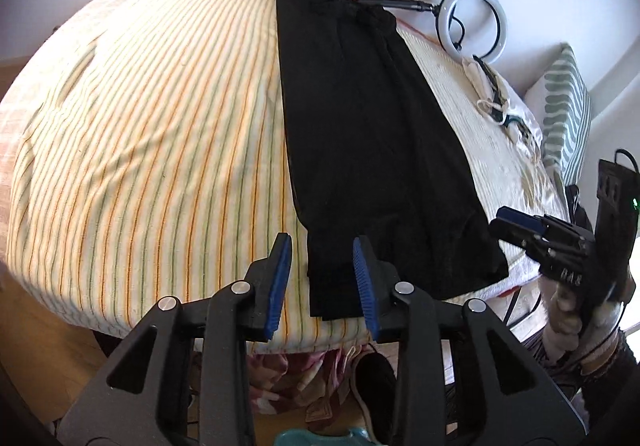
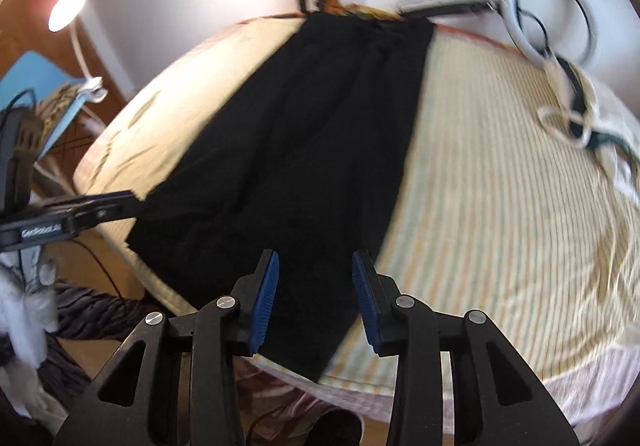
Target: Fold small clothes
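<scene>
Left wrist view shows a black garment (image 1: pixel 372 142), apparently trousers or a long skirt already folded lengthwise into a narrow strip, lying flat along the striped bedsheet (image 1: pixel 152 134) from the far edge of the bed to the near edge, where its hem hangs just over the side. The left gripper (image 1: pixel 322 280) hovers at that near hem with its jaws wide apart and nothing between them; the near left corner of the cloth sits in the gap but is not pinched. In the right wrist view, which is motion-blurred, the right gripper (image 2: pixel 315 296) also has its jaws spread wide and empty, poised over the near end of the same black garment (image 2: pixel 320 150). Judging from this, the lengthwise fold looks done, while the crosswise folds that would bring it down to a compact bundle are not yet begun. A ring light (image 1: pixel 476 22) and tangled cords (image 1: pixel 500 102) lie well apart, on the far right of the bed.
</scene>
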Demonstrator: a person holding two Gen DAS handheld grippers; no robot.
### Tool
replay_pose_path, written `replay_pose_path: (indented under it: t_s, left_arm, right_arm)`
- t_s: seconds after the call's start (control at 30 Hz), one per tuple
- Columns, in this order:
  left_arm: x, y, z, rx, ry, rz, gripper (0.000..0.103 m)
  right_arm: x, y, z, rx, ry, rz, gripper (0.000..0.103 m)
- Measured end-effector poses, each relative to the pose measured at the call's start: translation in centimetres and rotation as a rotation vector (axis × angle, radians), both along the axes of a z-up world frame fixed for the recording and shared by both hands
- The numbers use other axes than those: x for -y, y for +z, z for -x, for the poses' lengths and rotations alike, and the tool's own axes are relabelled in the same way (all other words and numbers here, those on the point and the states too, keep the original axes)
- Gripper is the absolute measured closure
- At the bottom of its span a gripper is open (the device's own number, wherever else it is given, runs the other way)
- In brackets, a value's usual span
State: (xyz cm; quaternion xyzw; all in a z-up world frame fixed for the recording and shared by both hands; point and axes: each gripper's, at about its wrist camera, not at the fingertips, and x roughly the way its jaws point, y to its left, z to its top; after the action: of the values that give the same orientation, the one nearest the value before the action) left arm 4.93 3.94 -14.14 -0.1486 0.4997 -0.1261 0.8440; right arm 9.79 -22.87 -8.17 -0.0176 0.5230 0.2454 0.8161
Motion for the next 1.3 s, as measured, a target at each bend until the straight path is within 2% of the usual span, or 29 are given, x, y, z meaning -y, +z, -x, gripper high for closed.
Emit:
replay_pose_path:
  t_s: [0.07, 0.17, 0.47, 0.53, 0.57, 0.6, 0.63, 0.7, 0.77, 0.83, 1.0, 1.1, 1.3]
  left_arm:
    - [-0.1, -0.5, 0.1, -0.019, -0.004, 0.003, 0.071]
    - [-0.6, -1.3, 0.1, -0.057, 0.009, 0.065, 0.071]
    - [0.3, -1.1, 0.0, -0.052, -0.044, 0.063, 0.072]
    - [0.2, -1.2, 0.0, -0.060, -0.050, 0.077, 0.075]
    - [0.1, -1.3, -0.1, -0.065, -0.049, 0.081, 0.085]
    - [0.1, -1.4, -0.2, -0.072, -0.050, 0.086, 0.090]
    - [0.0, -1.5, -0.3, -0.078, -0.046, 0.093, 0.091]
    - [-0.1, -1.5, -0.4, -0.083, -0.041, 0.108, 0.097]
    - [0.0, -1.2, -0.5, -0.075, -0.045, 0.112, 0.099]
    - [0.1, -0.7, -0.5, -0.063, -0.047, 0.127, 0.099]
    - [-0.6, 1.1, -1.6, -0.046, -0.018, 0.207, 0.100]
    - [-0.6, 2.2, -2.9, -0.028, -0.011, 0.199, 0.100]
    - [-1.0, 3.8, -7.1, -0.005, 0.032, 0.219, 0.100]
  right_arm:
    - [1.3, -0.8, -0.2, -0.051, -0.037, -0.005, 0.066]
    - [2.4, -1.6, 0.0, -0.102, -0.061, -0.021, 0.066]
    - [4.3, -2.2, 0.4, -0.212, -0.062, -0.185, 0.065]
    - [4.6, -2.4, 0.6, -0.234, -0.049, -0.217, 0.065]
    - [4.7, -2.5, 0.7, -0.248, -0.048, -0.238, 0.065]
    - [4.7, -2.6, 0.8, -0.256, -0.048, -0.251, 0.067]
    - [4.9, -2.7, 0.7, -0.269, -0.046, -0.267, 0.068]
    - [4.8, -3.1, 0.5, -0.300, -0.042, -0.293, 0.084]
    - [4.5, -3.5, 0.4, -0.330, -0.032, -0.310, 0.095]
    - [4.2, -3.7, 0.3, -0.351, -0.023, -0.346, 0.098]
    - [4.4, -2.0, -0.5, -0.319, -0.040, -0.437, 0.099]
    - [4.7, -1.2, -1.6, -0.299, -0.068, -0.473, 0.099]
    - [5.0, 0.4, -5.2, -0.243, -0.117, -0.481, 0.099]
